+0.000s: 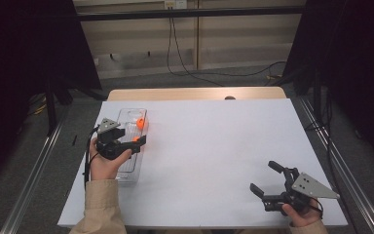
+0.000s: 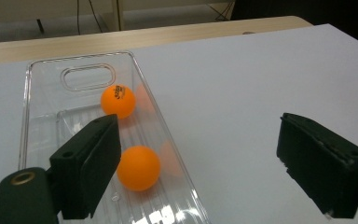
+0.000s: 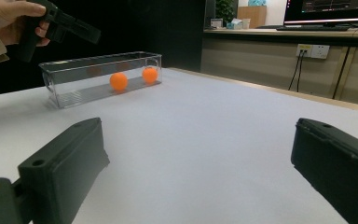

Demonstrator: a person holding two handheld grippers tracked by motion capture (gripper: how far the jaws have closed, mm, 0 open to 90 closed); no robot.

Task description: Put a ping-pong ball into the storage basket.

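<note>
- Orange table-tennis balls, two of them, lie inside the clear plastic bin (image 1: 137,113) at the left side of the white table (image 1: 214,156): the nearer ball (image 2: 138,167) rests about mid-length of the bin, the farther ball (image 2: 117,101) sits closer to the bin's handle-slot end.
- Left gripper (image 1: 135,141) hangs over the bin with its jaws spread wide and nothing between them; in the left gripper view one jaw is above the bin's inside beside the nearer ball, the other is out past the bin's long wall, over bare table.
- Risk: with the jaws straddling that wall, a straight descent would likely land one jaw on the rim and tip or shove the light bin, setting both balls rolling.
- Risk: a ball is smooth and round, so an off-centre squeeze could squirt it along the ribbed floor of the bin toward the other ball.
- Risk: the bin looks narrow for jaws this wide, and closing across it might pinch the wall instead of a ball.
- Right gripper (image 1: 268,183) is well apart from the bin, low over the near right of the table, jaws also wide and empty; it is too far off to steady the bin if it slides.
</note>
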